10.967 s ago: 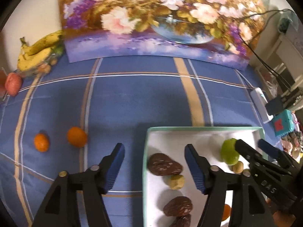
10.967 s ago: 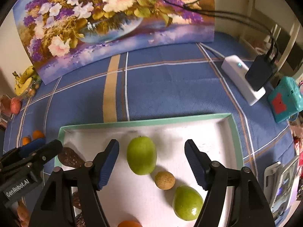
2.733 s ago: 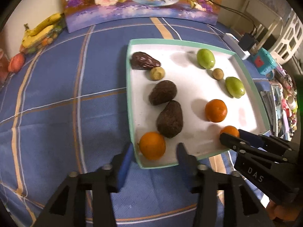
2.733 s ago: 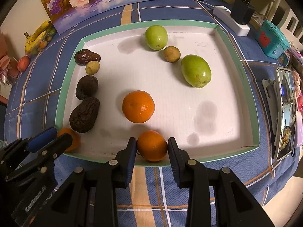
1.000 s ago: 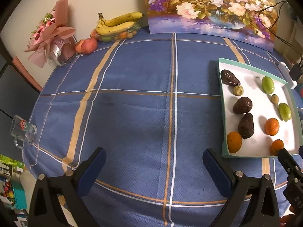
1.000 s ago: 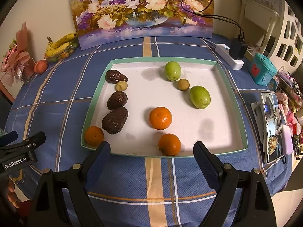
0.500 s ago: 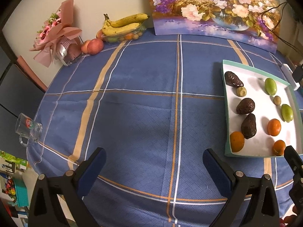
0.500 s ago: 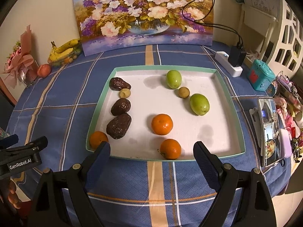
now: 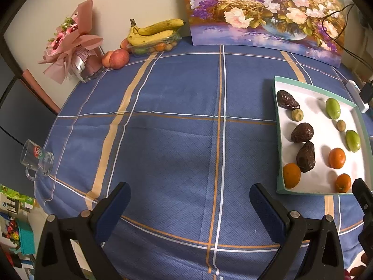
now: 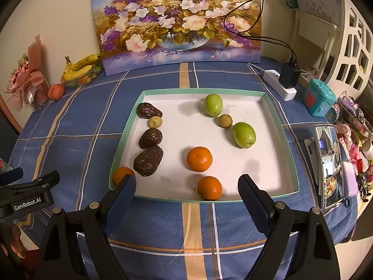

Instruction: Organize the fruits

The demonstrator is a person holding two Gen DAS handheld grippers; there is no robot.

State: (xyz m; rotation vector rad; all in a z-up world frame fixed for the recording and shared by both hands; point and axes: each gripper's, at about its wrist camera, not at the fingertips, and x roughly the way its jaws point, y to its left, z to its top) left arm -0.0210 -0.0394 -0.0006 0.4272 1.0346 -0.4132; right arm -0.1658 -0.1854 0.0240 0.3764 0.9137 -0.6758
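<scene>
Left gripper (image 9: pixel 190 206) and right gripper (image 10: pixel 186 192) both spread wide, holding nothing. Fruits (three oranges (image 10: pixel 199 159), avocados (image 10: pixel 148 160), green ones) lie in the tray (image 10: pixel 290 154) near the table's right edge.

A floral painting (image 10: pixel 177 25) leans against the wall at the back of a table covered in a blue plaid tablecloth (image 9: pixel 177 140), with a pink-wrapped bouquet (image 9: pixel 70 44) standing at the far left corner. A glass mug (image 9: pixel 37 158) lies tipped at the cloth's left edge. On the right side, a white power strip (image 10: pixel 278 86) holding a black charger (image 10: pixel 289 73) sits near a teal box (image 10: pixel 319 98), with a lit smartphone (image 10: pixel 329 163) close to the table's edge.
</scene>
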